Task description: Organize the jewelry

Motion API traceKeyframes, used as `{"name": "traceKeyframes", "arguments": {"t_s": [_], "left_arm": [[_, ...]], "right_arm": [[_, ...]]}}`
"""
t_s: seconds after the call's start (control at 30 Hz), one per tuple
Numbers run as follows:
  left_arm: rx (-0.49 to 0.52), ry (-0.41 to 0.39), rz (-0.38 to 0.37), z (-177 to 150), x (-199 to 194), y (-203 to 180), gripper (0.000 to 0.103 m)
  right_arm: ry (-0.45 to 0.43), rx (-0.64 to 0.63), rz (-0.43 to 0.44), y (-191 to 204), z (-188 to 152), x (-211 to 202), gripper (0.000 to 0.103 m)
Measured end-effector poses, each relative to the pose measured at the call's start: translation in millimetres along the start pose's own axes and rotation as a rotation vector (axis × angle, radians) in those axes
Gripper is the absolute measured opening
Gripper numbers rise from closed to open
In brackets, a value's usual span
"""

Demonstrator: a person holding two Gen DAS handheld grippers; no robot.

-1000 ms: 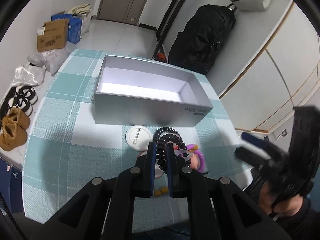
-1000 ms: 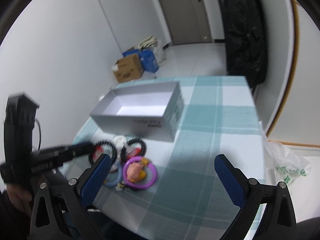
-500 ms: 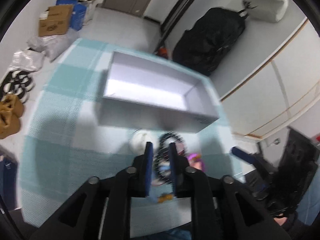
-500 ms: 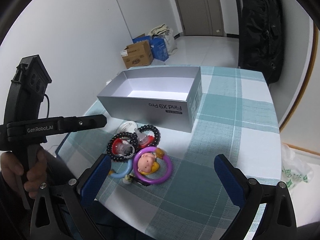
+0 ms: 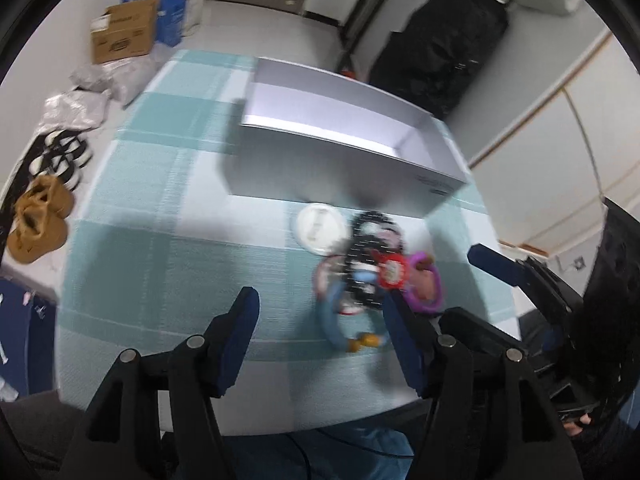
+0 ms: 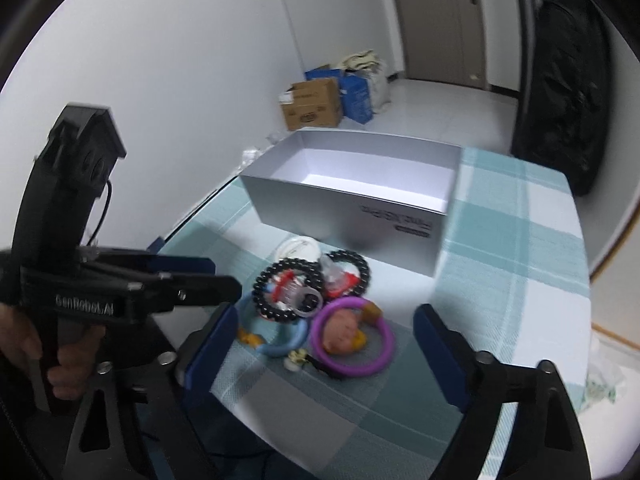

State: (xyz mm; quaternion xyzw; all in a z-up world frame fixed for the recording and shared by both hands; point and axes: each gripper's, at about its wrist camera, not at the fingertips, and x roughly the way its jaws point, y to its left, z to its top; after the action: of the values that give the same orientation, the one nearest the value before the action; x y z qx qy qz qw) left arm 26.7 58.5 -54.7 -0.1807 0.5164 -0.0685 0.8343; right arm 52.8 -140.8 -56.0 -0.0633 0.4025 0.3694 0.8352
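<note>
A heap of jewelry lies in front of an open grey box (image 6: 348, 200) (image 5: 340, 152). It holds two black bead bracelets (image 6: 288, 292), a purple ring with a doll head (image 6: 352, 336) and a pale blue ring (image 6: 280, 340). My right gripper (image 6: 326, 348) hovers over the near side of the heap, its jaws closing. The purple ring sits between them untouched. My left gripper (image 5: 320, 320) is left of the heap with its jaws opening. The blue ring (image 5: 340, 320) lies loose inside its right finger. The left wrist view is blurred.
A white round disc (image 6: 298, 248) lies between the heap and the box. The checked teal tablecloth (image 6: 520, 264) covers the table. Cardboard boxes (image 6: 312, 106), shoes (image 5: 36, 216) and a black bag (image 5: 444, 44) are on the floor beyond. A hand (image 6: 60, 360) holds the left gripper.
The left gripper's jaws went from shut around the black bead bracelet to wide apart. The right gripper's jaws narrowed and it moved closer to the heap.
</note>
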Motion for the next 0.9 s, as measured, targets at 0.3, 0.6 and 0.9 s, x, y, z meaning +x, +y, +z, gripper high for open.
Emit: {"name": "traceKeyframes", "arguments": {"t_s": [0.3,0.6,0.9], "left_arm": [[-0.090,-0.014,0.012,3.4,-0.5,17.0,0.059],[-0.057,-0.003,0.014,4.2,0.5,12.7,0.059],[-0.005,-0.021,-0.002,3.0,-0.8,2.6,0.059]], "right_arm": [[0.015,-0.044,0.061,14.1,8.7,21.9,0.047],[0.039,-0.065,0.049,20.5,6.3,32.8,0.019],[0.017,-0.012,0.079,11.9,9.3,23.2,0.018]]}}
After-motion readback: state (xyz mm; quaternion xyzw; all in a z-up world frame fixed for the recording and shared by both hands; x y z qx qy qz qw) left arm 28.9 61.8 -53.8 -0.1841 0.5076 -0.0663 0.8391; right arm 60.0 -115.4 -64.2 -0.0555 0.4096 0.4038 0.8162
